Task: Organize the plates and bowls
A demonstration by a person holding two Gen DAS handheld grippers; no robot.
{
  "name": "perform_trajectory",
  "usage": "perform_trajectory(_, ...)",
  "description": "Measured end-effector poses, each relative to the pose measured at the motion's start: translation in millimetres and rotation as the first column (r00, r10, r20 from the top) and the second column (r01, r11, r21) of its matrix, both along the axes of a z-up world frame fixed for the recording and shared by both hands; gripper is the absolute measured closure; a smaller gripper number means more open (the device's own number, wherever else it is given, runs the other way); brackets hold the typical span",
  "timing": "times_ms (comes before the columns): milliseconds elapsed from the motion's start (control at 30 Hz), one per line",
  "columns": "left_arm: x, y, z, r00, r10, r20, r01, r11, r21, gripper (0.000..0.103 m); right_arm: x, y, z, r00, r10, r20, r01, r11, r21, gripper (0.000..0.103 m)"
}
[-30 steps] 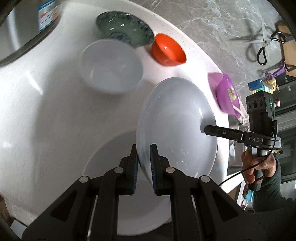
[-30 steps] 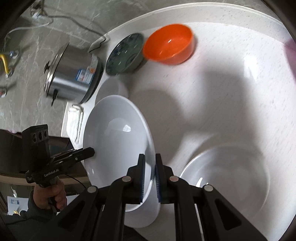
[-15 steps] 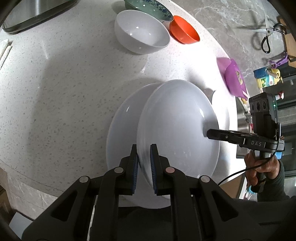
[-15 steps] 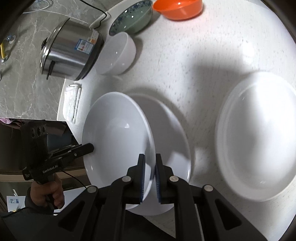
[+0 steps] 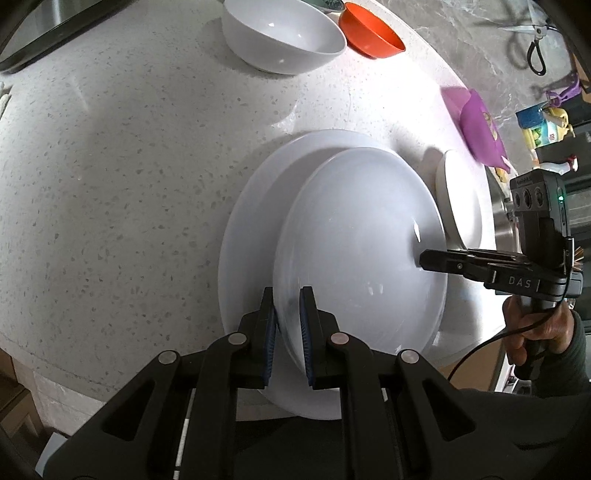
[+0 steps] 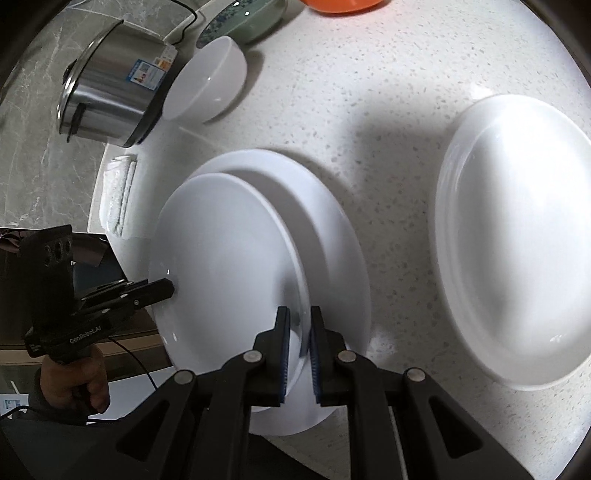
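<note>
**A:** Where do we stand? We have the white plate (image 5: 354,251) pinched at two opposite edges: the left gripper (image 5: 287,325) is clamped on its near-left rim, and the right gripper (image 6: 298,339) is clamped on the opposite rim.

**B:** Agreed, both sets of jaws are closed on that plate. It hangs tilted just over the larger white plate (image 6: 325,236) lying on the speckled counter (image 5: 129,166). We cannot tell whether its low edge already touches the one beneath.

**A:** So we judge this stacking step nearly done: set it down, centre it, release.

**B:** And plenty is left. A deep white dish (image 6: 517,240) sits alone to the right, well apart from our pair. At the far side the white bowl (image 5: 284,40), the orange bowl (image 5: 369,35) and a green patterned bowl (image 6: 243,22) stand side by side, none nested.

**A:** There is also a purple dish (image 5: 480,125) at the far right edge of the counter, seen only from the left gripper's camera.

**B:** What about contents?

**A:** Every bowl and plate we can see into looks empty: the white bowl shows a bare inside, the deep dish too. The steel cooker (image 6: 110,96) at the far left is turned so that its inside is hidden from us.

**B:** A folded cloth (image 6: 118,195) lies near it, clear of our plates.
</note>
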State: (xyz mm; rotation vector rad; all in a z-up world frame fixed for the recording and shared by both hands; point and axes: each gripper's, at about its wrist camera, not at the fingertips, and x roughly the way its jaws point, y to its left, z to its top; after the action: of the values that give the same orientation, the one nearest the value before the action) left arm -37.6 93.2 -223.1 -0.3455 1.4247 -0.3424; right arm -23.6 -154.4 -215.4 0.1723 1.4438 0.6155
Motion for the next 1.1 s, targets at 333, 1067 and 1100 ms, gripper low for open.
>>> perform_trajectory(333,5.6,-18.9,3.9,0.999,-0.042,0.030,0.041,0.998,0.055,0.091,-10.4,12.1,9.6,0.991,0.081,0.107,-0.070,0.993,-0.095,0.090)
perform_trajectory(1067,6.1,-9.7,40.6,0.982,-0.071,0.173,0.070,0.997,0.013,0.000,-26.6,26.7,17.3,0.972,0.104,0.212,-0.091,0.993,-0.068,0.035)
perform_trajectory(1100,6.6,-5.3,44.4,0.981,-0.065,0.183,0.063,0.998,0.016,0.000,-26.9,25.3,18.2,0.973,0.095,0.211,-0.083,0.994,-0.066,0.032)
